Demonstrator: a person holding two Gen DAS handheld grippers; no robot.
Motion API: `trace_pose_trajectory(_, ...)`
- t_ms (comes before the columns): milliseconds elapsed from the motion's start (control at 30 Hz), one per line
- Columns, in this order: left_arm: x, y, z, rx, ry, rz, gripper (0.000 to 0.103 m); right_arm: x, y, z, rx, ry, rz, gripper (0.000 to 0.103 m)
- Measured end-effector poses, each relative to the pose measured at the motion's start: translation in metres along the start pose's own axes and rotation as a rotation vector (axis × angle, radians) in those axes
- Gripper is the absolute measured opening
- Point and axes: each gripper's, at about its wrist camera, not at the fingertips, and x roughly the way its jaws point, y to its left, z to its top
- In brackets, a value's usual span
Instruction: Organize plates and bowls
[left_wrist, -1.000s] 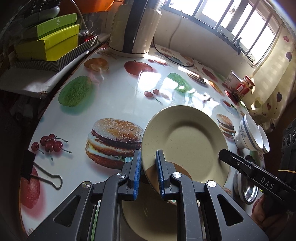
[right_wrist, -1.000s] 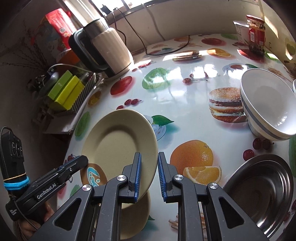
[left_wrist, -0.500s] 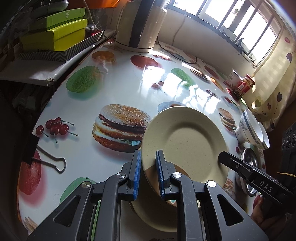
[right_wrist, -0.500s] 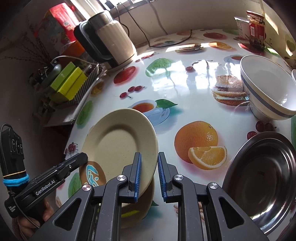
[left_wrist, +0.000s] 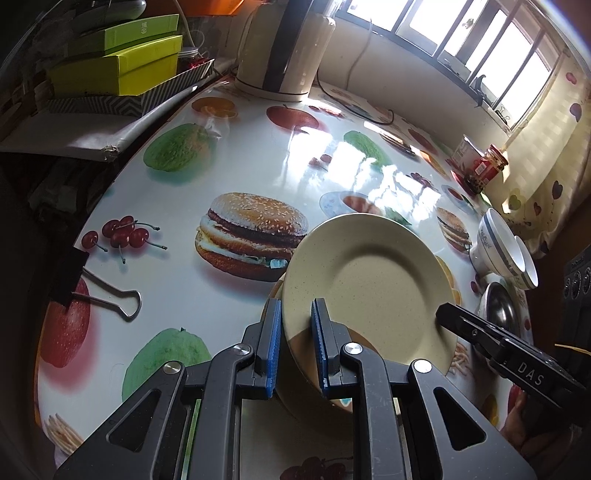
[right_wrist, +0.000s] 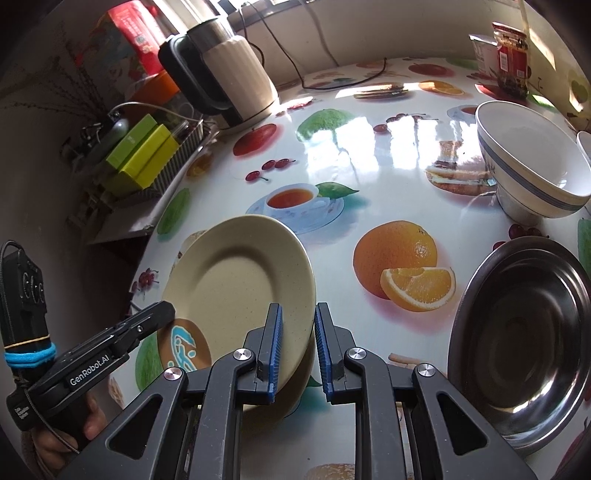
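A beige plate (left_wrist: 373, 291) hangs tilted above the table (left_wrist: 229, 170), carried from two sides: the left gripper (left_wrist: 297, 343) pinches its near-left rim, the right gripper (right_wrist: 297, 347) its near-right rim, each pair of blue fingers (left_wrist: 274, 347) closed on the rim. Directly under it, at the near edge of the table, a second beige plate (right_wrist: 295, 395) shows only as a sliver, so the carried one looks about to be stacked on it; whether the two touch cannot be told.

To the right, a steel dish (right_wrist: 517, 339) sits near the table's edge, and beyond it a white bowl with a blue band (right_wrist: 532, 162) stands upright; in the left wrist view a second white bowl (left_wrist: 526, 264) sits just beside that bowl. Farther off stand a cream kettle (right_wrist: 236, 81) at the far left, a red-labelled jar (right_wrist: 511, 55) at the far right, and green boxes (left_wrist: 122, 70) off the left side; a binder clip (left_wrist: 107, 295) lies near left.

By my reading, the plates are almost paired, while the bowls and the steel dish remain ungathered, so most of the sorting is left.
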Motion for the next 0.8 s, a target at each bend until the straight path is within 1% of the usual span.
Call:
trace_pose_trajectory(500,-0.005,0.005,-0.014,-0.002,0.009,0.007,0.017,-0.005,0.005,-0.015,-0.018,0.003,-0.005,0.018)
trace_pose_trajectory(800,-0.005,0.005,-0.016,-0.005,0.009,0.014,0.017,-0.002,0.006,-0.018,-0.03,0.003,-0.012,0.018)
